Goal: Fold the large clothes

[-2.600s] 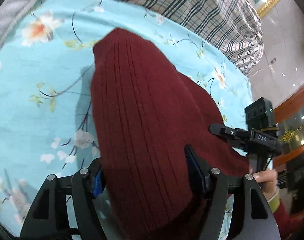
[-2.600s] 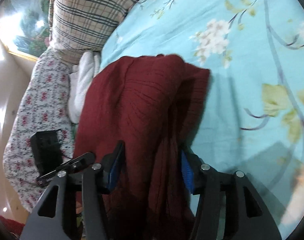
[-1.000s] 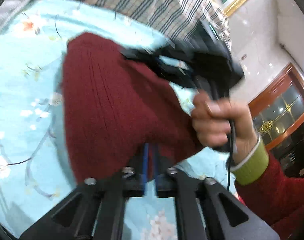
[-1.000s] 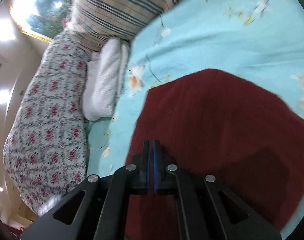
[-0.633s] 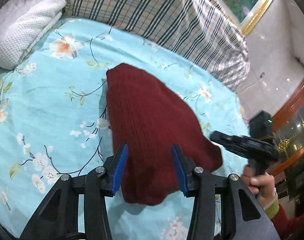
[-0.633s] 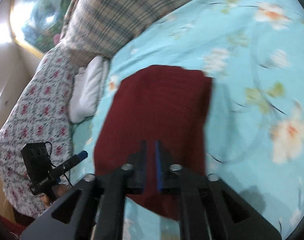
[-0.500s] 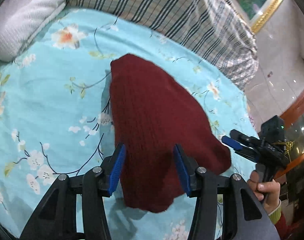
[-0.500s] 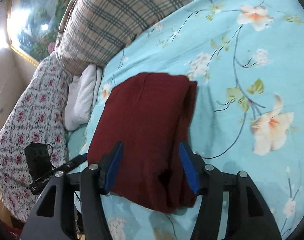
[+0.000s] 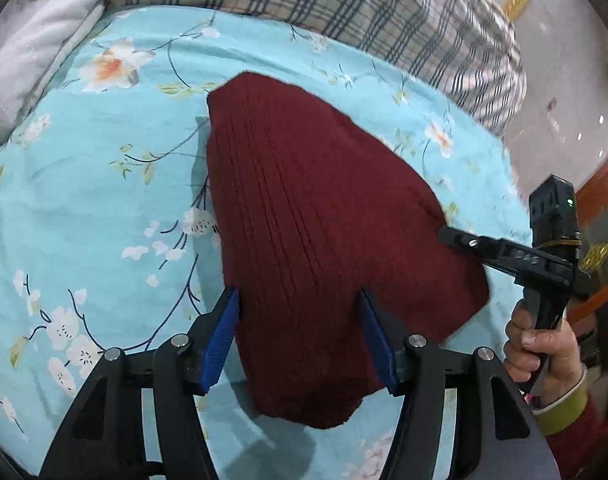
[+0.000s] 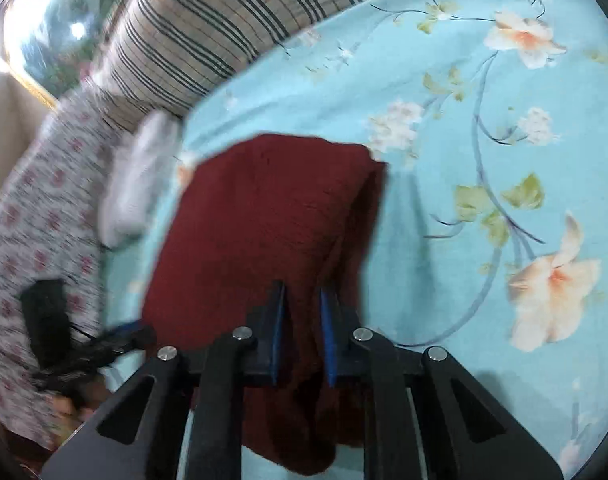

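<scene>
A dark red knit sweater [image 9: 304,208] lies folded on a turquoise flowered bedsheet [image 9: 84,200]. My left gripper [image 9: 300,340] straddles its near end. The jaws are opening, and the blue pads [image 9: 224,336] stand at either side of the knit without squeezing it. In the right wrist view the sweater [image 10: 264,220] runs away from my right gripper [image 10: 302,334]. Its jaws are closing, and a fold of the near edge fills the narrow gap between them. The right gripper [image 9: 447,236], held by a hand [image 9: 543,344], reaches the sweater's right corner. The left gripper [image 10: 120,336] shows blurred.
A plaid quilt [image 9: 343,0] lies along the far side of the bed. A white towel roll [image 9: 32,52] sits at the far left corner. A flowered cover [image 10: 32,220] hangs beside the bed. Tiled floor [image 9: 563,60] and wooden furniture [image 9: 607,184] lie beyond the bed's right edge.
A second ago both jaws were shut. Both then opened. The left jaws have spread wider over the near end, and the right jaws have narrowed onto a fold of the sweater's edge.
</scene>
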